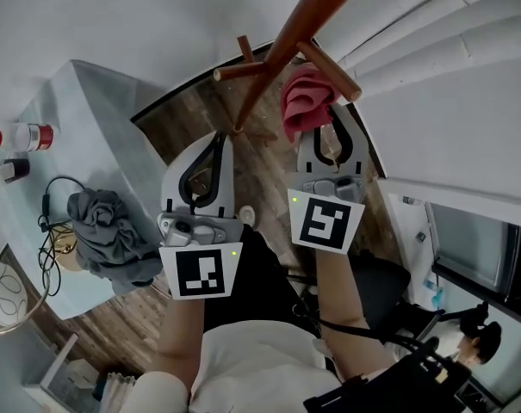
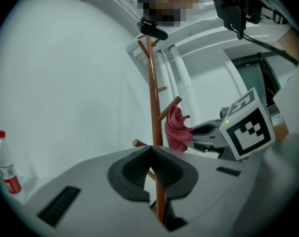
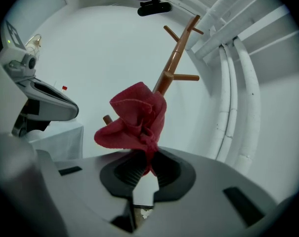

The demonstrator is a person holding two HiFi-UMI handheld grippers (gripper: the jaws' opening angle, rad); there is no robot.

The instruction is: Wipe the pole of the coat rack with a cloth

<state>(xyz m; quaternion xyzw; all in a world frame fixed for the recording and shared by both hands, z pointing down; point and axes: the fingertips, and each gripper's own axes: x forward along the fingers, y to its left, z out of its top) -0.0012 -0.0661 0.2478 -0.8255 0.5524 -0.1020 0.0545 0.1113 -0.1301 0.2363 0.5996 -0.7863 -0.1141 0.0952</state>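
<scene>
A pale desk [image 1: 88, 110] carries a crumpled grey cloth [image 1: 105, 231] near its edge, a black cable [image 1: 46, 224] beside it, and a red-capped bottle [image 1: 23, 136] farther off. The coat rack [image 1: 273, 54] stands on the wood floor [image 1: 182, 119].

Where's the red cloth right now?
The red cloth is pinched in the right gripper, right of centre in the head view, beside the coat rack pole just under a peg.

This is a bare workroom, more lab than home. It has plain white walls, a wood-plank floor [image 1: 191, 114] and thick white pipes [image 3: 238, 83] running up one wall. A white table [image 1: 96, 101] holds loose black cables [image 1: 46, 231], a crumpled grey cloth [image 1: 105, 231] at its near edge, and a red-capped bottle [image 1: 23, 136] farther in. A wooden coat rack [image 2: 152, 98] stands by the wall.
</scene>
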